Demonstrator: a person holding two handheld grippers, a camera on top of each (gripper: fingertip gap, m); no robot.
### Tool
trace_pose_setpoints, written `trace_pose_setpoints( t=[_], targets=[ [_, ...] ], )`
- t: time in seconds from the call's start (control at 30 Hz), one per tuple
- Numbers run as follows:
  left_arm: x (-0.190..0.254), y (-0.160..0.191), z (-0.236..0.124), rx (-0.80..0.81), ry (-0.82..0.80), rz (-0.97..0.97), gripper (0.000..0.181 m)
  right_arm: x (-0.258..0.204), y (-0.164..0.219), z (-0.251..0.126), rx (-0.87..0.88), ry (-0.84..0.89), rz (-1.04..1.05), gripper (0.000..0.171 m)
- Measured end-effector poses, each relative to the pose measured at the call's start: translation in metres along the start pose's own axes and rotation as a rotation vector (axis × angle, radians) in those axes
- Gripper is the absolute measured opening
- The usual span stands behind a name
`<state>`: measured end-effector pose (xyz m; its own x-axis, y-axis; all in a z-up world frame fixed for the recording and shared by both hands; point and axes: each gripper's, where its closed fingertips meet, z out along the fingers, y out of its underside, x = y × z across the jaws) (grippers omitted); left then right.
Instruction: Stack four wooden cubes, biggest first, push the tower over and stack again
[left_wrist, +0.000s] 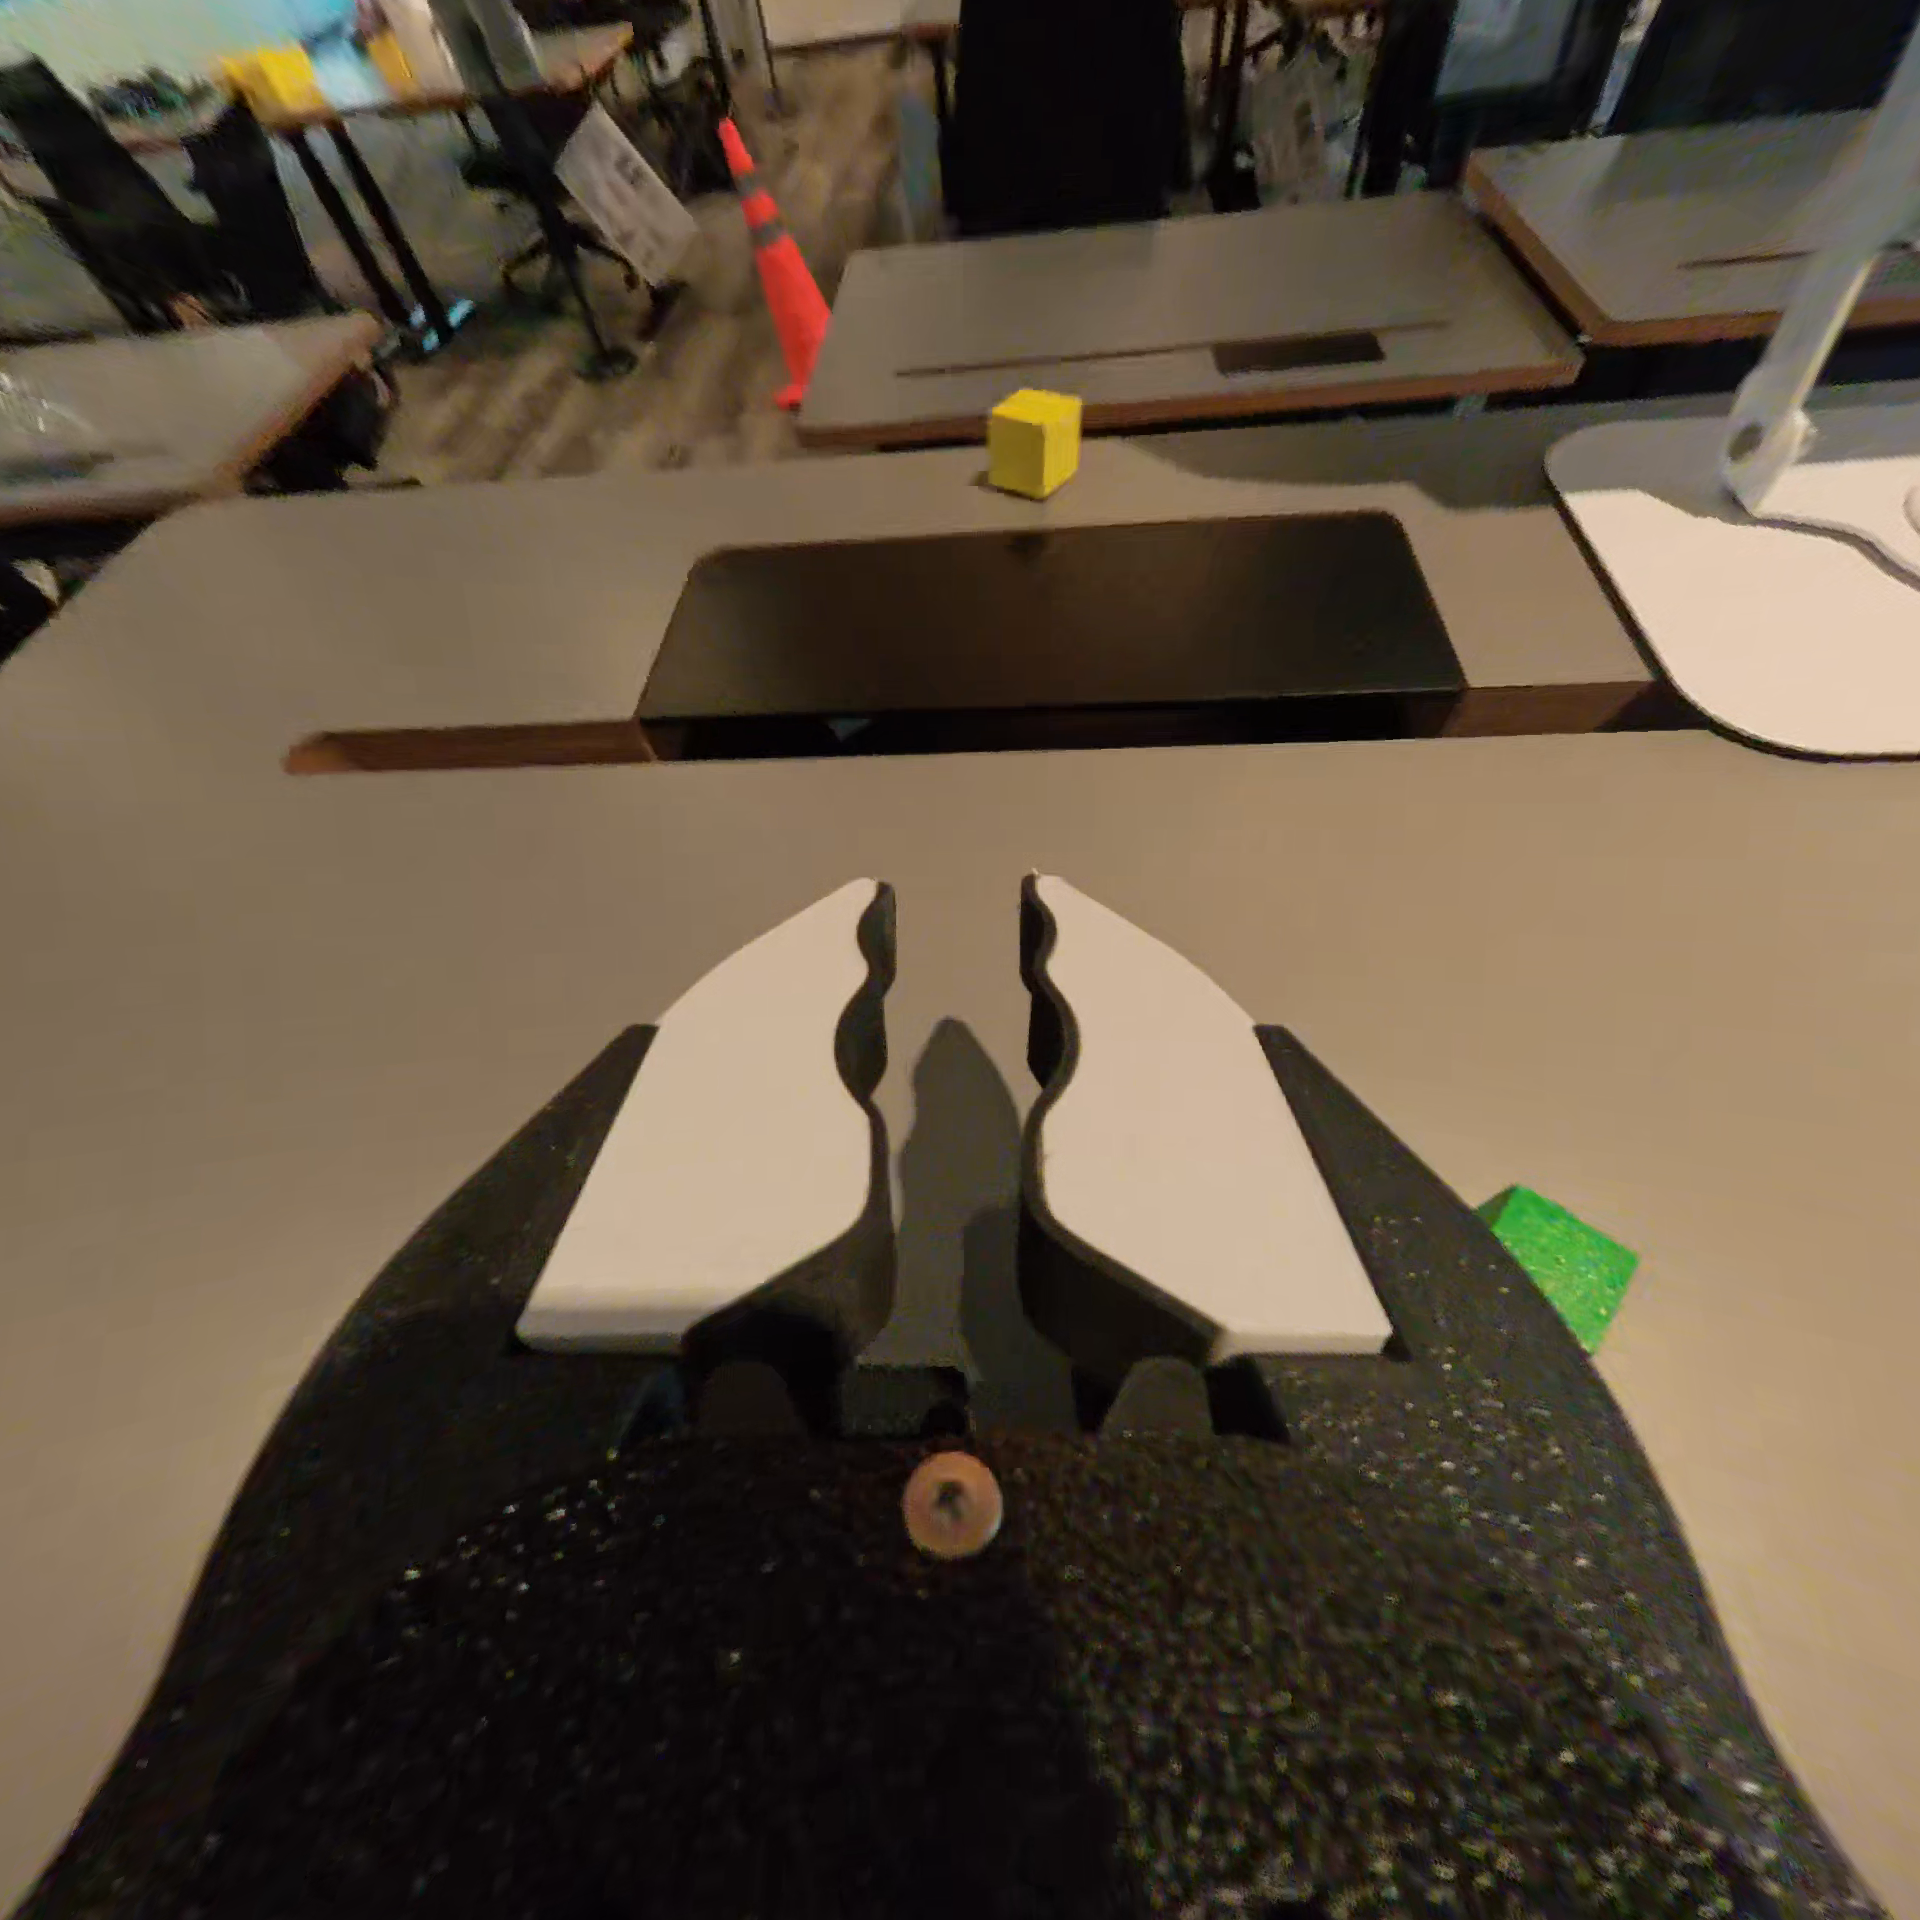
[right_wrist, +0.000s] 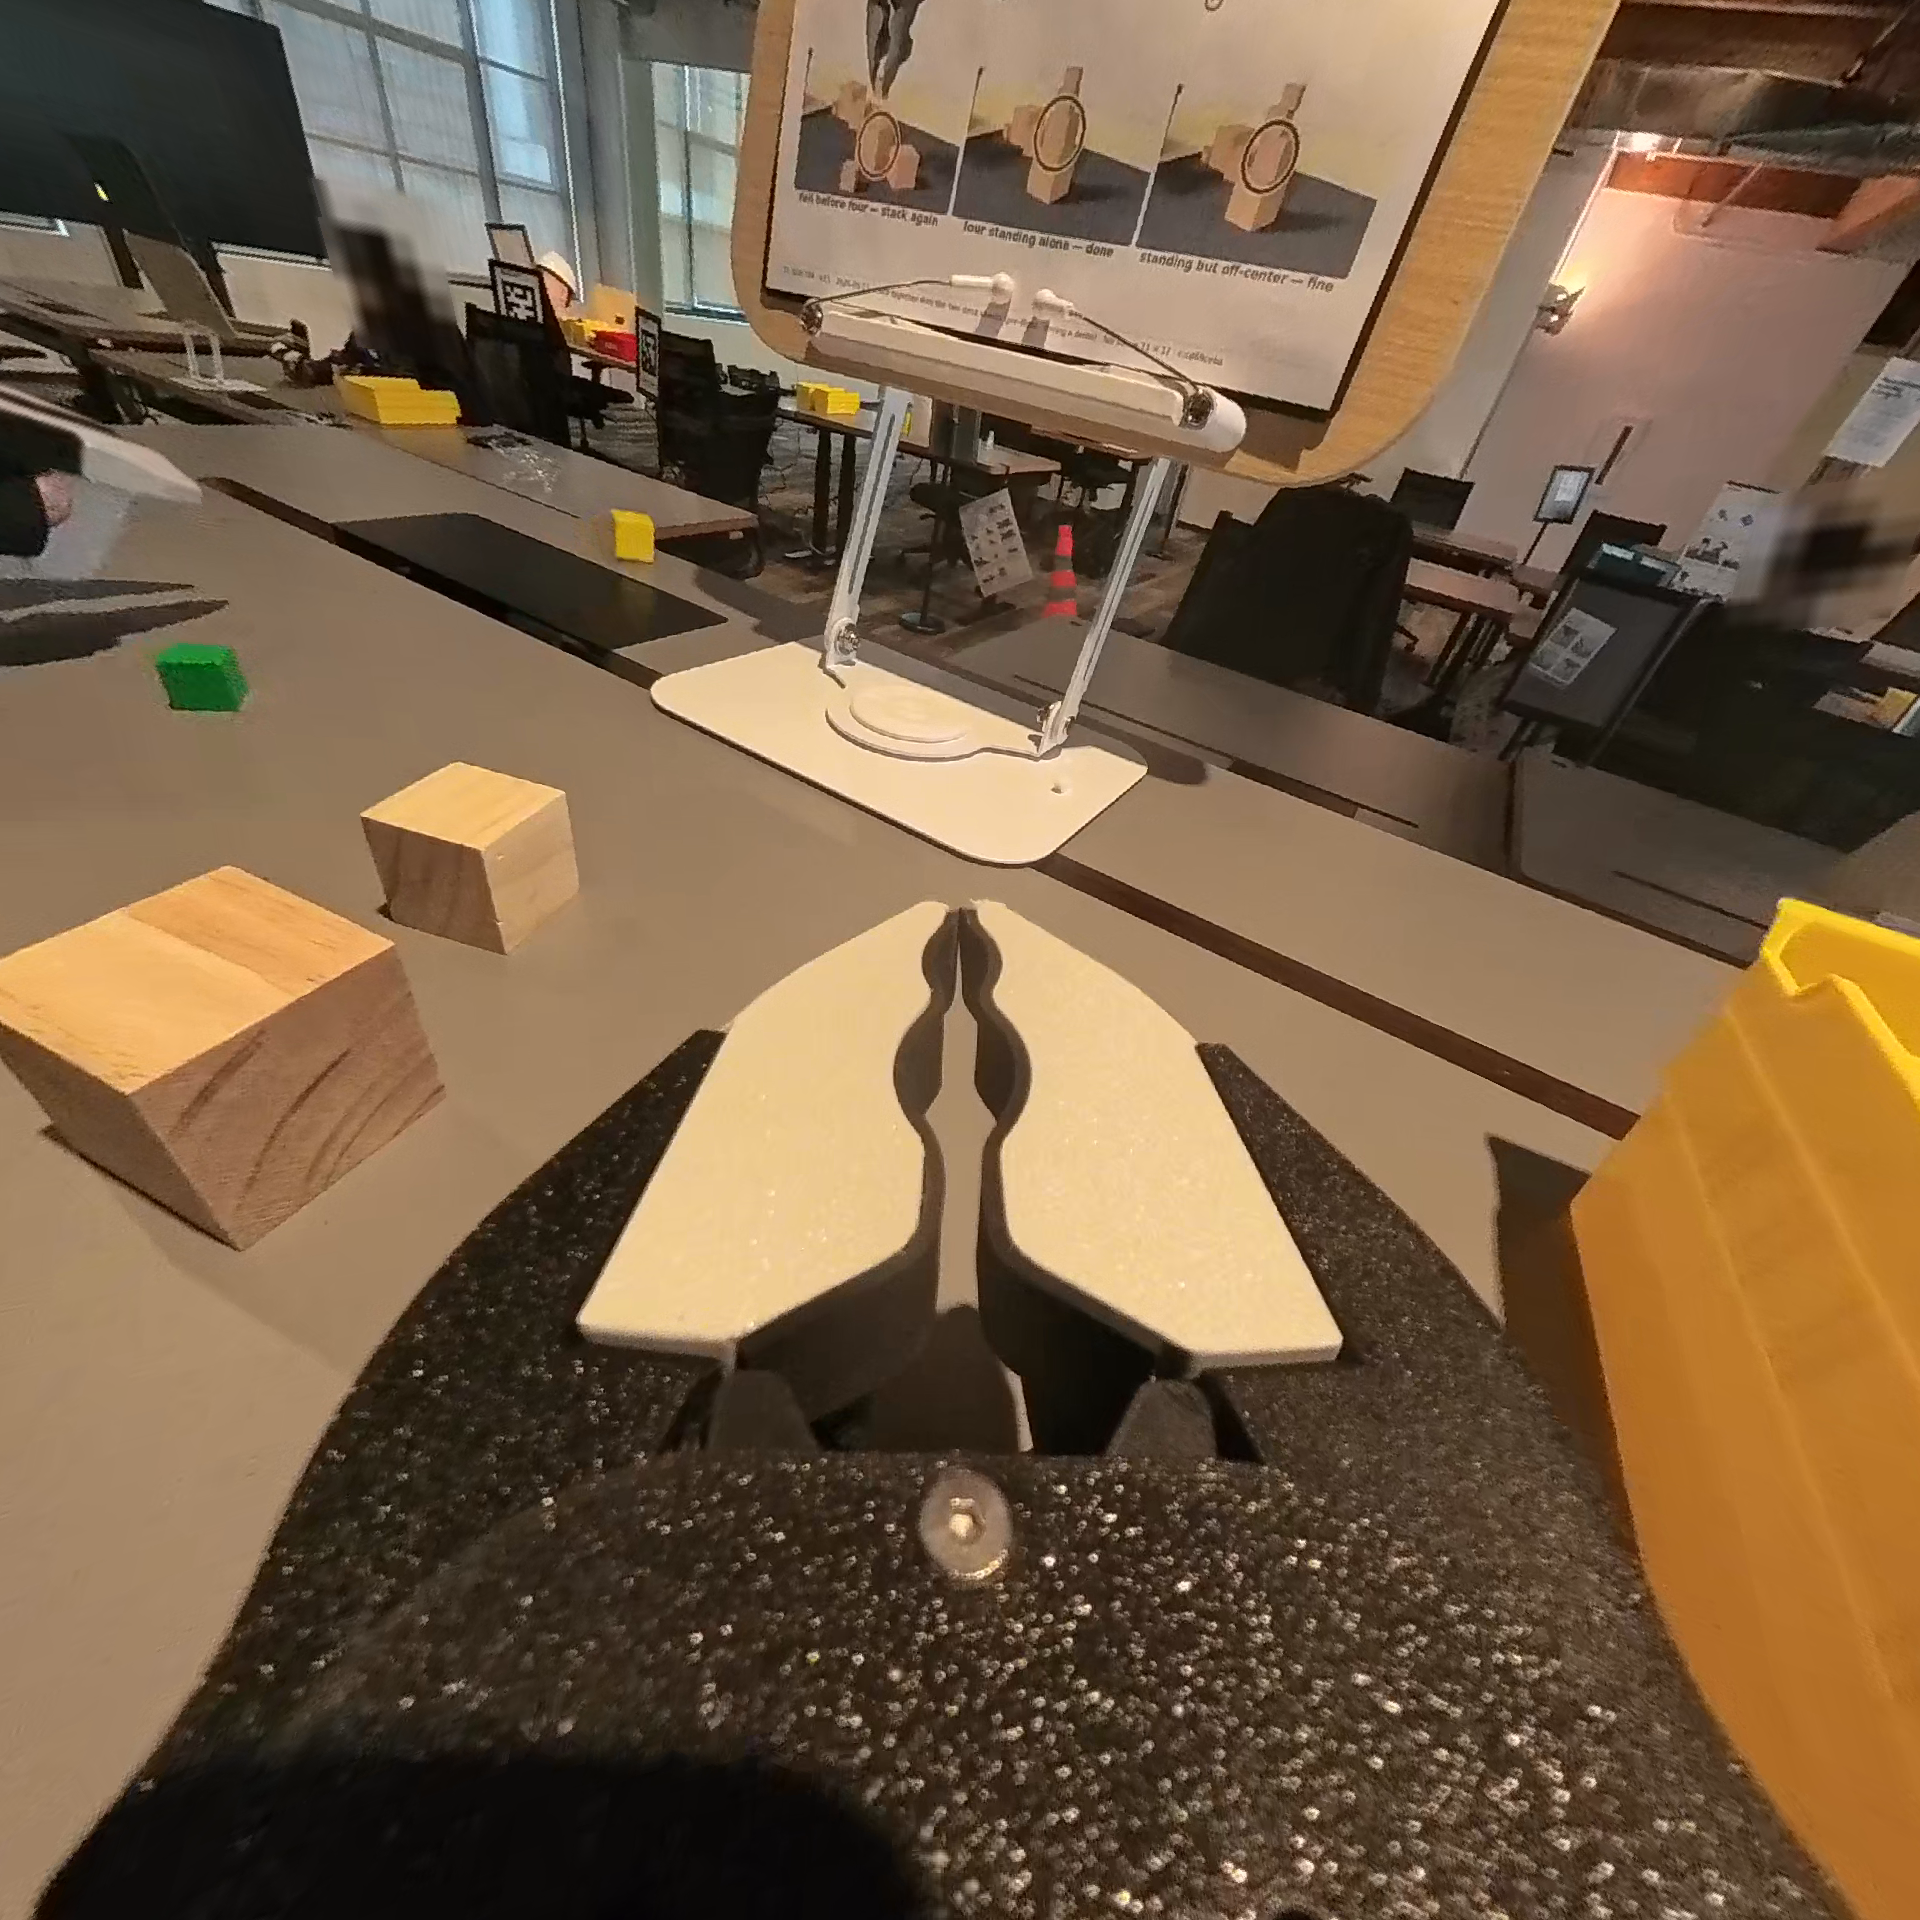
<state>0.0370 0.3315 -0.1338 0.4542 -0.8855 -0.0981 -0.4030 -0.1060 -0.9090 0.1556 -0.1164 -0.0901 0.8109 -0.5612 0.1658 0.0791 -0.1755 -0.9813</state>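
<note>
In the right wrist view a large plain wooden cube (right_wrist: 218, 1049) lies on the grey table at the left, with a smaller plain wooden cube (right_wrist: 473, 854) just behind it, apart from it. A small green cube (right_wrist: 203, 677) sits farther left, and a small yellow cube (right_wrist: 631, 535) stands near the table's far edge. My right gripper (right_wrist: 961, 914) is shut and empty, to the right of the wooden cubes. In the left wrist view my left gripper (left_wrist: 956, 888) is slightly open and empty over bare table; the green cube (left_wrist: 1558, 1262) lies beside it on the right, the yellow cube (left_wrist: 1034, 442) far ahead.
A white stand (right_wrist: 904, 774) holding an instruction board rises ahead of the right gripper; its base (left_wrist: 1766, 582) shows at the right in the left wrist view. A yellow bin (right_wrist: 1787, 1299) stands close on the right. A black inset panel (left_wrist: 1049, 613) lies in the table. Tip to tip, the grippers are about 45 cm apart. The green cube (left_wrist: 1558, 1262) is about 10 cm from my left fingertips and 35 cm from my right.
</note>
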Motion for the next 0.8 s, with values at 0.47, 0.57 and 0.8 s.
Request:
trace_pose_setpoints(
  t=[0.47,0.57,0.8],
  targets=[
    [0.005,0.001,0.000,-0.006,0.066,-0.015,0.021,-0.014,0.006,0.007,-0.053,-0.018,-0.119,0.000],
    [0.006,0.001,0.000,-0.003,0.068,-0.012,0.022,-0.013,0.005,0.005,-0.042,-0.016,-0.105,0.000],
    [0.008,0.003,0.001,-0.018,0.080,-0.005,0.022,-0.011,0.004,0.005,-0.034,-0.018,-0.085,0.000]
  ],
)
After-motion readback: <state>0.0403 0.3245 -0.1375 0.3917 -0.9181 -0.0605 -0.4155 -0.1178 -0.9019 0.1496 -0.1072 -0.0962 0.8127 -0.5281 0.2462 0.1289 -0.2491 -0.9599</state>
